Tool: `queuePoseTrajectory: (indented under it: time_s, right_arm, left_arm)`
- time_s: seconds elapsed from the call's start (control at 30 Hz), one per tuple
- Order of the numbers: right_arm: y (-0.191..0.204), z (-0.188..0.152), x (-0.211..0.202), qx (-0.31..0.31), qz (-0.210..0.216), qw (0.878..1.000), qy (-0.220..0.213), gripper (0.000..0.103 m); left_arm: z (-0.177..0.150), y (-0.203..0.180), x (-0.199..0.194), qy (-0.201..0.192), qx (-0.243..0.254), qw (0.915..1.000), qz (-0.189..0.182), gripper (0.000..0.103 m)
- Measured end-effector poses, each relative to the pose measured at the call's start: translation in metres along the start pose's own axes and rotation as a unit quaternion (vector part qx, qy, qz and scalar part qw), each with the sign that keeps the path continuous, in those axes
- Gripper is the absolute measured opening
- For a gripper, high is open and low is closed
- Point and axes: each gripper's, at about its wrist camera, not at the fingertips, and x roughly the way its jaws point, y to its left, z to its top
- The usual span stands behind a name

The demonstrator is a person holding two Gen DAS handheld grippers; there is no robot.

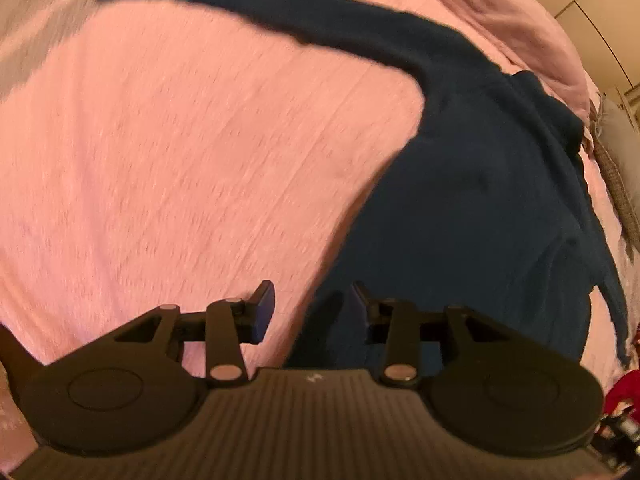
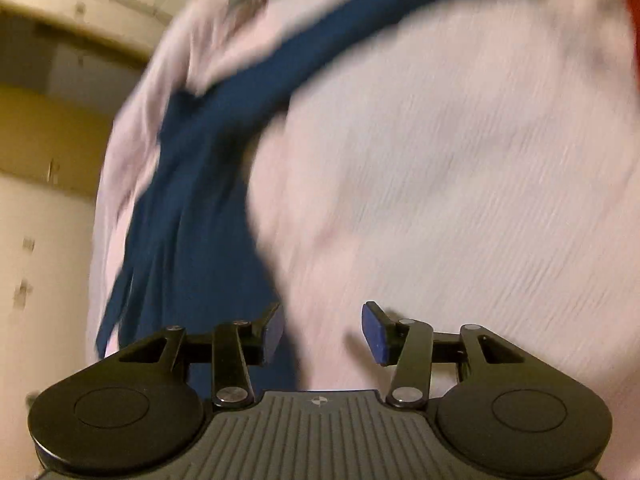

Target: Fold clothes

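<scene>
A dark blue long-sleeved garment lies flat on a pink bedspread, one sleeve stretched toward the upper left. My left gripper hovers over the garment's lower left edge, jaws open, nothing between the blue pads. In the blurred right wrist view the same garment runs down the left side, its sleeve arching to the upper right. My right gripper is open above the bedspread, its left pad over the cloth's edge, holding nothing.
Bunched pink bedding lies beyond the garment. A wall and cupboard stand past the bed's left edge in the right wrist view. Something red shows at the lower right of the left wrist view.
</scene>
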Motion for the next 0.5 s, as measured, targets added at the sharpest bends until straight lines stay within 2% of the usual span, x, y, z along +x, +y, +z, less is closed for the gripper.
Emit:
queuePoseTrajectory:
  time_s: [0.1,0.2,0.27,0.3,0.33,0.4,0.5]
  right_arm:
    - [0.006,-0.024,0.024,0.026,-0.004,0.999,0.033,0.048]
    - [0.006,-0.035,0.044,0.025,-0.023,0.998,0.044,0.048]
    - [0.006,-0.039,0.051,0.044,-0.010,0.998,0.044,0.047]
    - [0.010,-0.039,0.053,0.046,0.002,0.998,0.048,0.036]
    - [0.014,-0.040,0.054,0.042,0.013,0.998,0.051,0.009]
    - [0.026,-0.044,0.048,0.016,0.034,0.998,0.053,0.007]
    - [0.045,-0.038,0.019,-0.023,0.055,0.997,0.041,0.006]
  left_arm:
    - [-0.006,0.012,0.014,0.012,-0.020,0.9996,-0.014,0.040]
    - [-0.012,0.013,0.028,0.020,-0.022,0.9993,-0.023,0.042]
    - [-0.015,0.013,0.034,0.025,-0.023,0.9987,-0.037,0.038]
    - [-0.014,0.013,0.031,0.027,-0.020,0.9981,-0.051,0.017]
    - [-0.014,0.013,0.027,0.029,-0.017,0.9972,-0.066,0.005]
    - [-0.013,0.013,0.020,0.033,-0.010,0.9948,-0.096,0.005]
    - [-0.015,0.016,-0.011,0.013,0.015,0.9914,-0.129,0.004]
